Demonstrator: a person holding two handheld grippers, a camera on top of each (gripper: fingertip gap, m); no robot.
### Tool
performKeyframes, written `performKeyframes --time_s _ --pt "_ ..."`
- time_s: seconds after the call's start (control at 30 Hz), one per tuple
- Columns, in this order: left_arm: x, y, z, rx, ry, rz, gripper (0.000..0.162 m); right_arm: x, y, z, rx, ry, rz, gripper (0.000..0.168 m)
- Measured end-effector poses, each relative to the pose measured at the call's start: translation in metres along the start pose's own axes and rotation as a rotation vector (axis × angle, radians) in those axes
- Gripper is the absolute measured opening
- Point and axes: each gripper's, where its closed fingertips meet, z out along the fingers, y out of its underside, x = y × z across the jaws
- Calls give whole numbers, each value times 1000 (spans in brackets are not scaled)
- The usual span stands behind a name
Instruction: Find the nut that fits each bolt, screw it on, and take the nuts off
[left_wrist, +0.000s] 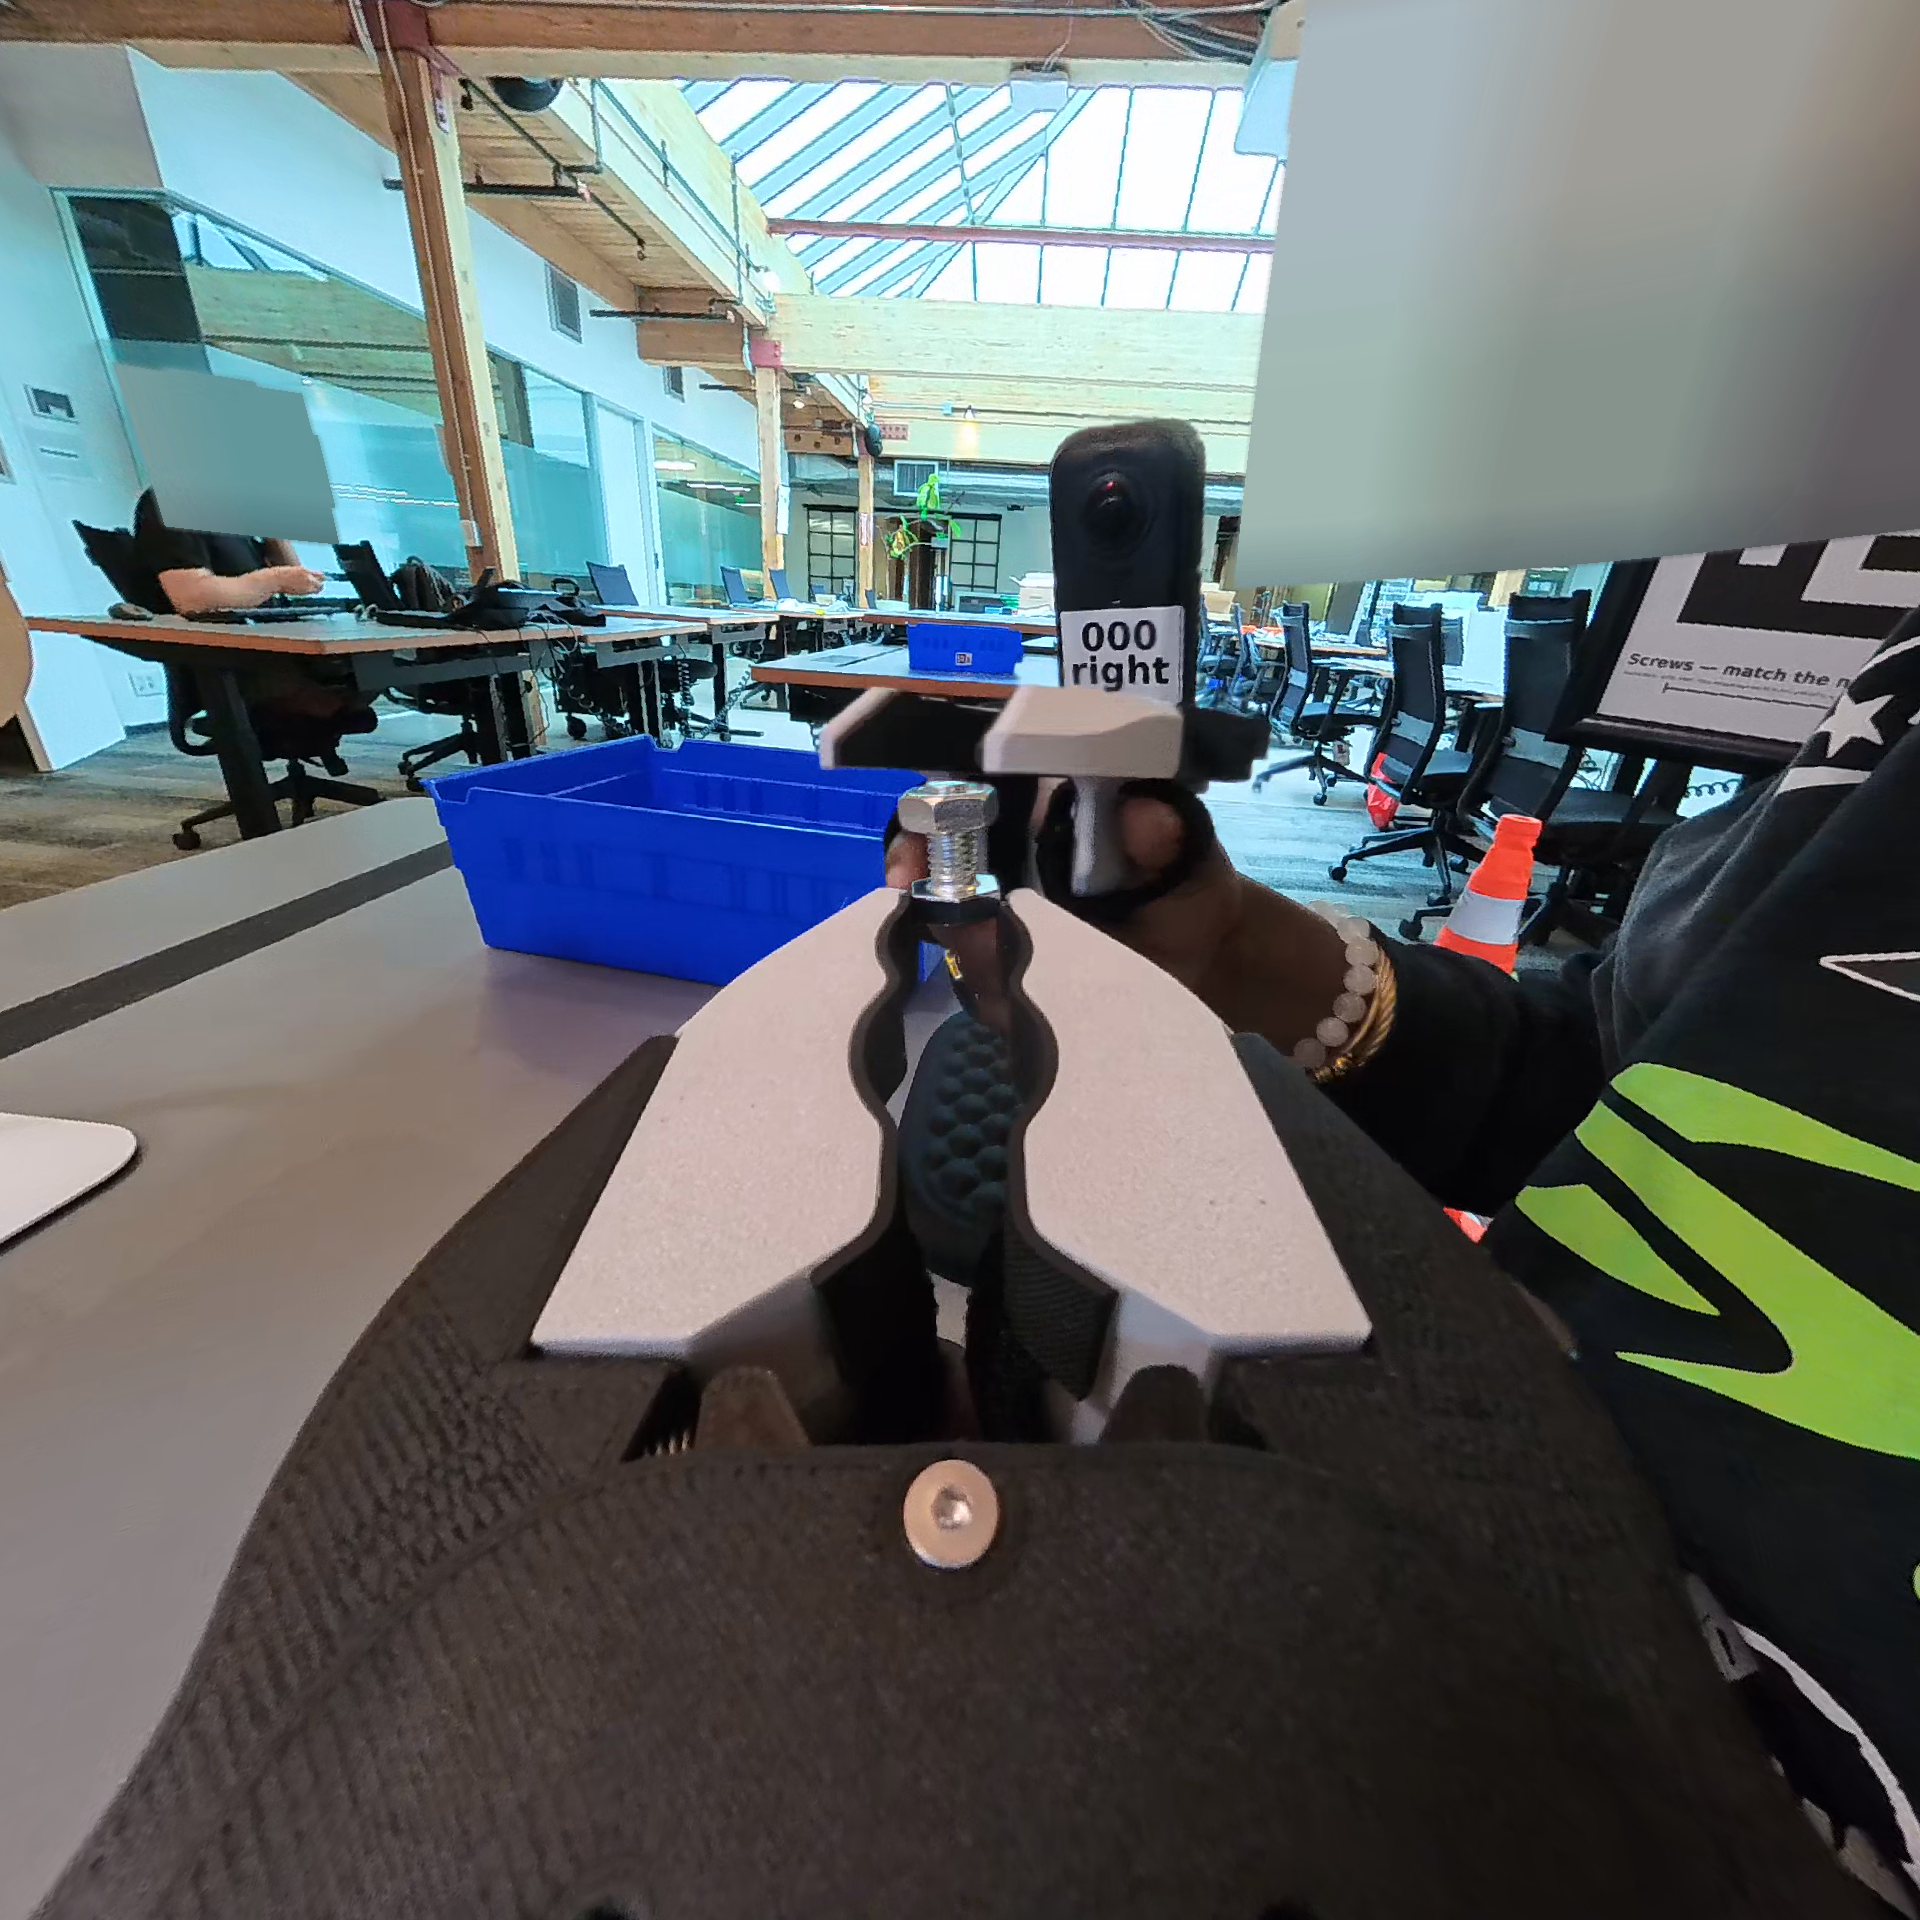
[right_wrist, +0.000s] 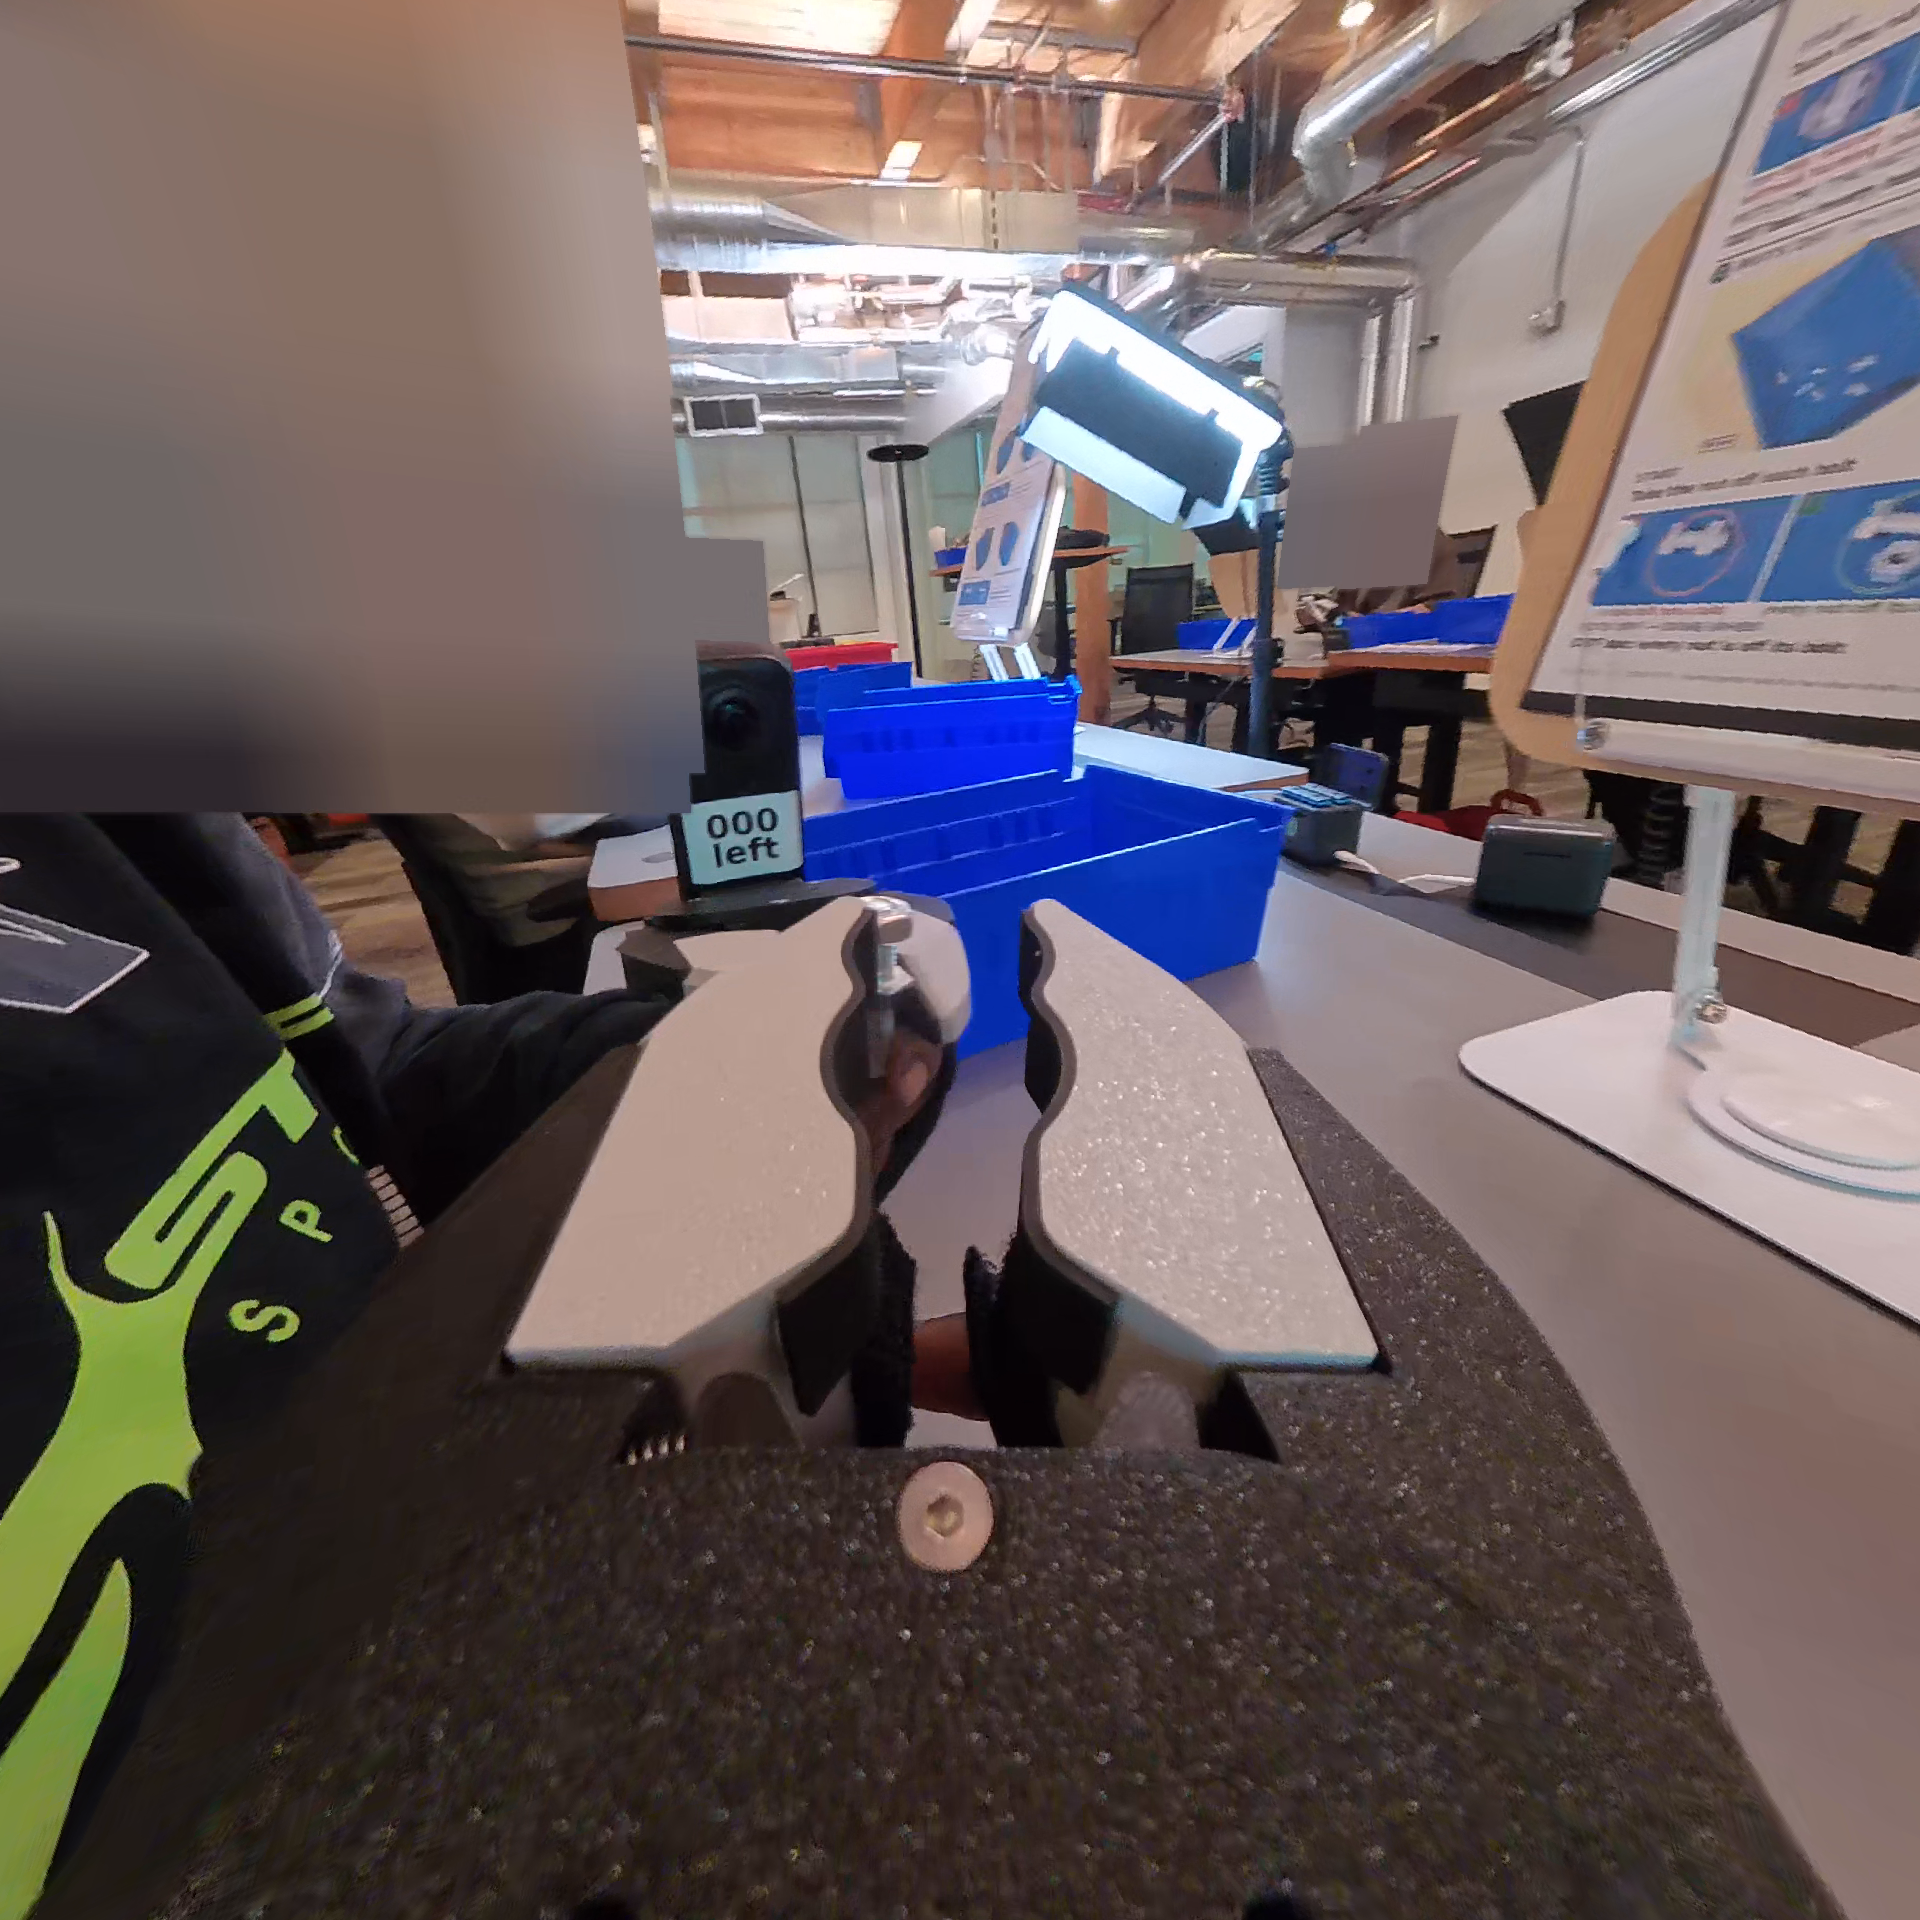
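The bolt (left_wrist: 948, 840) and its nut (left_wrist: 954, 889) are bright, shiny metal with cut threads. The bin (left_wrist: 665, 862) is glossy blue plastic on a smooth, matt grey surface (left_wrist: 260, 1091). The left hand-held gripper (left_wrist: 951, 914) has grainy matt grey fingers (left_wrist: 758, 1143).

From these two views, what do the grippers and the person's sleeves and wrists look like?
Each gripper, left gripper and right gripper, has two light grey, wavy-edged fingers with black inner pads, on a black textured body with one silver screw. Each carries a black camera bearing a white label. The person wears a black top with bright green graphics, and pale bead and gold bracelets.
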Motion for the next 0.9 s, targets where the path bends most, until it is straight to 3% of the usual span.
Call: performKeyframes --time_s 0.27,0.63,0.9 --pt "0 1 0 -3 -1 7 14 -9 8 24 -42 -44 -12 32" --pt "0 -1 -1 3 -1 4 14 9 -2 -8 4 39 2 28" --pt "-1 1 0 -4 -4 9 14 -10 6 20 -32 -37 -24 32"
